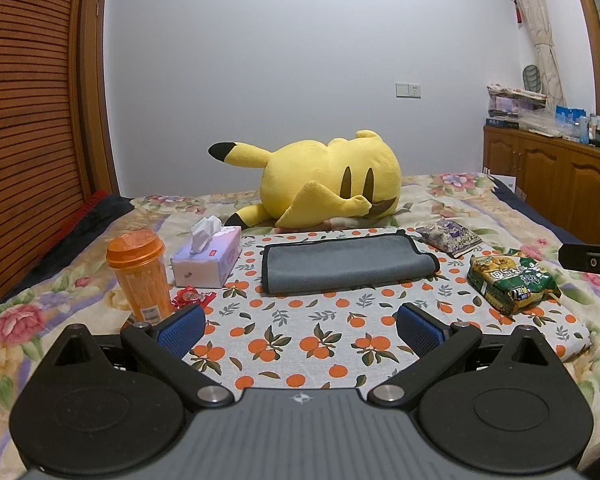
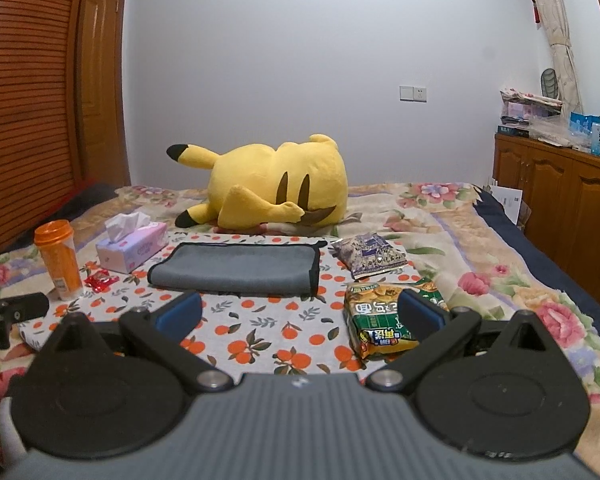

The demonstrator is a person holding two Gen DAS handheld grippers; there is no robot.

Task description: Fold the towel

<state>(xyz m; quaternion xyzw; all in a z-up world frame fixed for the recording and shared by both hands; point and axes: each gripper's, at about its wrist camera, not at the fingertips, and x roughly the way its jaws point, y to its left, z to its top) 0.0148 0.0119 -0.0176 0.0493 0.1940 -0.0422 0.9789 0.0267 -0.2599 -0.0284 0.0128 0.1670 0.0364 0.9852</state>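
Observation:
A grey towel [image 1: 342,264] with black trim lies folded flat on an orange-print cloth [image 1: 300,340] on the bed. It also shows in the right wrist view [image 2: 240,270]. My left gripper [image 1: 300,326] is open and empty, held back from the towel's near edge. My right gripper [image 2: 300,316] is open and empty, also short of the towel, with its right finger [image 2: 420,316] over a green snack bag [image 2: 376,320].
An orange cup [image 1: 140,276], a tissue box [image 1: 208,258] and a red wrapper [image 1: 190,296] stand left of the towel. A purple packet [image 1: 450,236] and the green snack bag [image 1: 512,280] lie to its right. A yellow plush toy [image 1: 328,180] lies behind it.

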